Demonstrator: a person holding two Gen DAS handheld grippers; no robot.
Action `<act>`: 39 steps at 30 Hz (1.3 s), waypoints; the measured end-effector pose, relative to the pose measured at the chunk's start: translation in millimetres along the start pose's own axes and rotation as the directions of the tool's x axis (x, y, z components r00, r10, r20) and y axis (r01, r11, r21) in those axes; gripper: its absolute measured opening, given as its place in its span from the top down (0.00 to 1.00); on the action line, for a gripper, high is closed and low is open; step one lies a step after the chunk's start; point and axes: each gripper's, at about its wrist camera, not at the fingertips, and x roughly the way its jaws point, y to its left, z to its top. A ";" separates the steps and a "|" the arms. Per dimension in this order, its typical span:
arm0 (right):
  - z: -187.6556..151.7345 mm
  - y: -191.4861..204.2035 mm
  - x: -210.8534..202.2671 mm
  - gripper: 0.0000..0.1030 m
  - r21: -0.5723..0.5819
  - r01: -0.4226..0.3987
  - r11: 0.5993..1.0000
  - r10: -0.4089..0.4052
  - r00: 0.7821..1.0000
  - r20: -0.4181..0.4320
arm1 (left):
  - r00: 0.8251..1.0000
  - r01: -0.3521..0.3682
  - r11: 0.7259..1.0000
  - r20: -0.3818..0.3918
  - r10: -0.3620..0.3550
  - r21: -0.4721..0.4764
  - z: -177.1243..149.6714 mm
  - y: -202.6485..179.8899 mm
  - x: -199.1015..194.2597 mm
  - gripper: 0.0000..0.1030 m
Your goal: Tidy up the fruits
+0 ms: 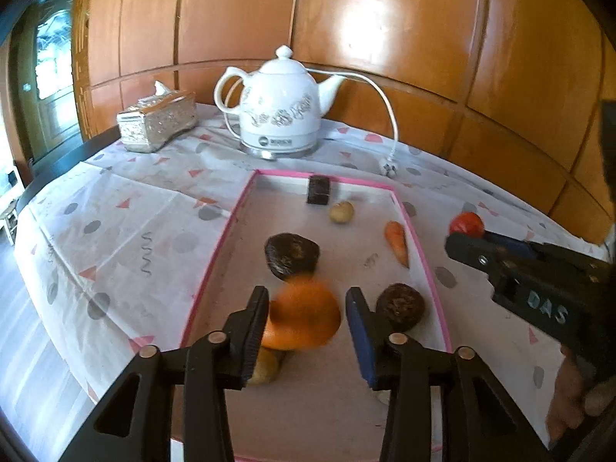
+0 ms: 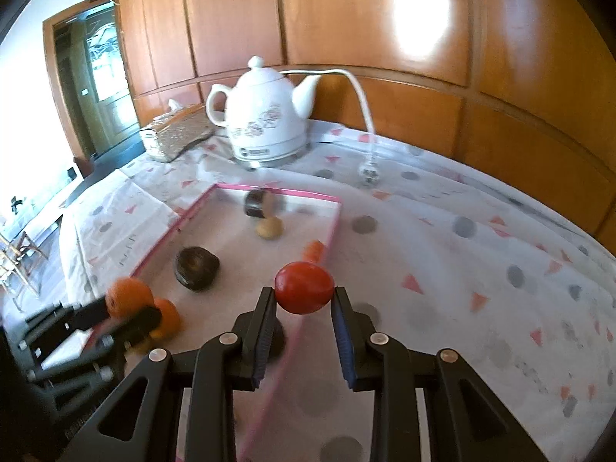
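A shallow pink-rimmed tray [image 1: 215,254] lies on the patterned tablecloth. My left gripper [image 1: 308,308] is open over its near end, with a blurred orange [image 1: 304,315] between the fingers, touching only the left one. A second orange [image 2: 167,317] lies beside it. My right gripper [image 2: 304,300] is shut on a red tomato [image 2: 304,287], held above the tray's right rim [image 2: 335,223]; the tomato also shows in the left wrist view [image 1: 466,224]. In the tray lie two dark round fruits [image 1: 291,256] [image 1: 400,306], a carrot [image 1: 397,240], a small potato [image 1: 341,211] and a dark block [image 1: 318,189].
A white electric kettle [image 1: 283,104] with its cord and plug [image 1: 389,169] stands behind the tray. A silver tissue box [image 1: 158,121] sits at the back left. Another potato [image 1: 263,367] lies under the orange. A wooden panelled wall closes the back.
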 end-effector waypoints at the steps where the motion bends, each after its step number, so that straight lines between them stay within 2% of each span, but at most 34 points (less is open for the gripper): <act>1: 4.2 2.3 3.7 0.71 0.001 -0.010 1.000 0.010 1.000 0.000 | 1.000 0.002 1.000 0.005 -0.002 -0.002 0.7 1.3 -0.8 0.50; 6: 14.9 8.8 18.6 0.67 0.026 -0.041 0.999 0.042 0.999 -0.019 | 1.000 -0.007 1.000 0.014 0.007 -0.015 2.0 6.6 -3.9 0.49; 12: 9.6 12.3 19.8 0.67 0.033 -0.047 0.998 0.048 0.998 -0.027 | 1.000 -0.016 0.999 0.012 0.016 -0.029 0.9 11.6 -5.0 0.48; 20: -5.5 14.5 11.2 0.65 0.041 -0.029 0.999 0.030 0.999 -0.033 | 0.999 -0.030 0.999 0.032 0.032 -0.043 1.6 16.9 -13.9 0.36; 27: -16.5 19.5 0.6 0.64 0.033 -0.008 0.999 0.008 1.000 -0.023 | 0.998 -0.034 0.998 0.046 0.036 -0.043 0.0 18.6 -22.5 0.34; 31: -21.8 22.9 -2.2 0.64 0.025 0.015 1.000 -0.015 1.000 -0.022 | 0.998 -0.037 0.999 0.052 0.039 -0.040 -2.5 19.9 -26.8 0.28; 35: -27.5 25.5 -4.0 0.64 0.021 0.032 0.999 -0.031 0.999 -0.022 | 0.997 -0.043 0.998 0.058 0.045 -0.039 -4.0 21.3 -31.3 0.27; 39: -34.8 28.5 -8.5 0.64 0.019 0.049 0.999 -0.049 0.999 -0.014 | 0.996 -0.052 0.998 0.073 0.055 -0.041 -5.7 24.0 -37.8 0.18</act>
